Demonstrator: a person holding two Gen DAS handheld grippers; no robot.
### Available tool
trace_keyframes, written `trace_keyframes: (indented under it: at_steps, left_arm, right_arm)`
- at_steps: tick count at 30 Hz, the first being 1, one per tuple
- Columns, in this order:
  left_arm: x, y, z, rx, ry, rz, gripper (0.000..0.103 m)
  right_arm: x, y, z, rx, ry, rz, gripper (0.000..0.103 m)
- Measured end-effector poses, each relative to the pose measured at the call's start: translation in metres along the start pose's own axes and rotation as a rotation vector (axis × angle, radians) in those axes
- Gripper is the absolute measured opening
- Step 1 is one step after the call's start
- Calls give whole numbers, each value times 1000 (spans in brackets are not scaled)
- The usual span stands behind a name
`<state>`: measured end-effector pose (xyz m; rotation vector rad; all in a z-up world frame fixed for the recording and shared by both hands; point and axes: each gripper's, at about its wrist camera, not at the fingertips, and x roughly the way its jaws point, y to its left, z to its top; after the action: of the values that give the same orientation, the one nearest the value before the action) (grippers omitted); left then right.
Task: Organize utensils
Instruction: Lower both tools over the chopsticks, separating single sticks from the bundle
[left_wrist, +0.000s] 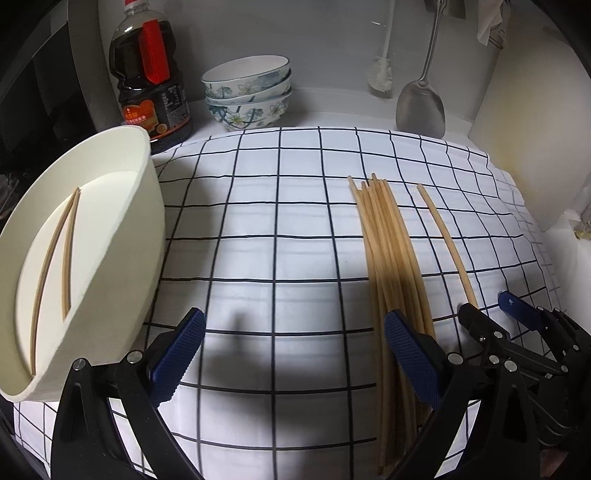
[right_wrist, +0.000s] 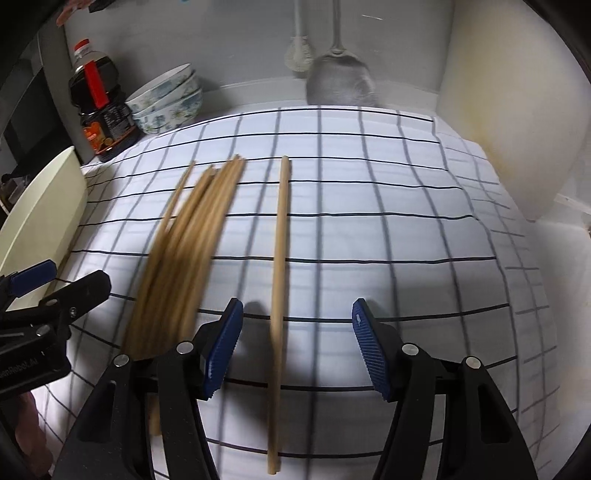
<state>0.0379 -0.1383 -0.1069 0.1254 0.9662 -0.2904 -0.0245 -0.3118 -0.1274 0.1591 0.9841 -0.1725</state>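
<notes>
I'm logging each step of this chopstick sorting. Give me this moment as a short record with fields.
surface: checked cloth
container: white tub, on its side at left, two chopsticks inside
bundle: loose chopsticks lying on the cloth
single chopstick: apart, right of the bundle
left hand-held gripper: open, holding nothing
right hand-held gripper: open, straddling the single chopstick
background: soy sauce bottle, stacked bowls

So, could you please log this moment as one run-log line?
left gripper: open, empty | right gripper: open, astride single chopstick | chopstick bundle: on checked cloth | white bin: two chopsticks inside
</notes>
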Motion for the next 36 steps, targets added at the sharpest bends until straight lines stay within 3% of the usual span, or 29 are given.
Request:
trace_keyframes:
  at_steps: [10, 22, 36]
  left_arm:
    - [20, -24, 0, 46, 29, 2, 96]
    - [24, 9, -3, -40, 27, 28, 96]
    - [24, 23, 2, -74, -10, 51, 94]
  right_arm:
    - [-4, -17, -3, 17, -13, -16, 60]
    - [-3, -14, -2, 15, -21, -4, 60]
    - [0, -14, 7, 10, -31, -12, 57]
